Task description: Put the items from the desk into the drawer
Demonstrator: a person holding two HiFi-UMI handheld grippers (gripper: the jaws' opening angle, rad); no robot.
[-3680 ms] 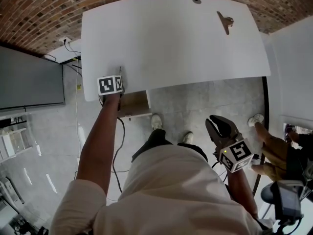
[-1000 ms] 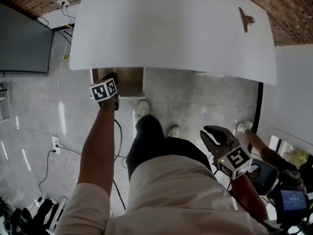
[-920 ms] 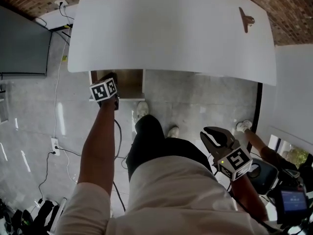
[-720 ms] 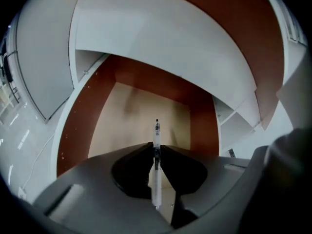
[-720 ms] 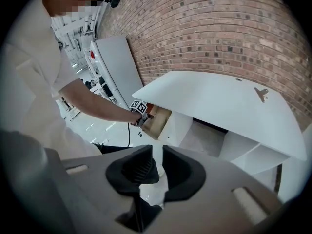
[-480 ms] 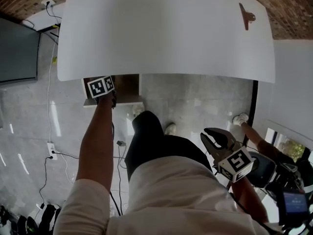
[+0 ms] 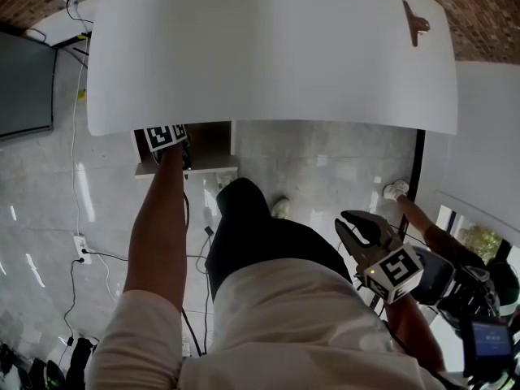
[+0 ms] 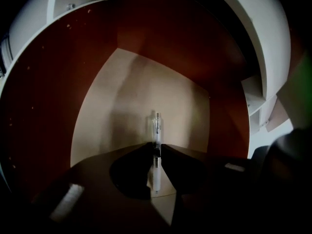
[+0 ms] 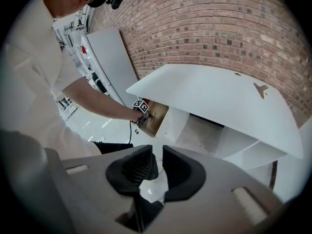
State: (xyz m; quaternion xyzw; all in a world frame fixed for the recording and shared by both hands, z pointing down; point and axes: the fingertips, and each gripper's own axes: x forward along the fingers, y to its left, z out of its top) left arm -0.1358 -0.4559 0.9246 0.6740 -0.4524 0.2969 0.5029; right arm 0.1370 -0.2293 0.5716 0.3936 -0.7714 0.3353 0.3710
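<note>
Grey, with black ribbed pads, the right tongs [image 9: 157, 156] hang by the person's right hip. Their jaws stand a narrow slit apart with nothing between them, and only floor [image 7: 325, 169] shows through. They are 1 of 2 tongs.

The left tongs [image 8: 156, 146], at the end of an outstretched arm [image 7: 158, 218], reach under the desk edge into the 1 open drawer [image 7: 203, 166]. In the head view the desk hides their tips, and only the marker cube [image 7: 165, 135] shows. The left gripper view shows these jaws closed on 1 pen [image 8: 156, 126]. The pen is clear and white, gripped near its middle, and stands upright in that view with its far end past the jaw tips.

The drawer's red-brown walls and pale bottom surround the pen. Whether the pen touches the bottom I cannot tell, and the near corners are too dark to read.

Above the drawer, the 1 white desk [image 7: 268, 47] carries 1 brown item [image 7: 416, 23] near its far right corner, well apart from the drawer. It is too small to name.

At the right, 1 shoe [image 7: 396, 189] of another person shows on the floor, with the leg cut off by a white panel. At the left edge, 1 dark screen [image 7: 24, 88] is cut by the frame. Beyond the desk, a brick wall [image 7: 479, 15] shows only at the top corners.
</note>
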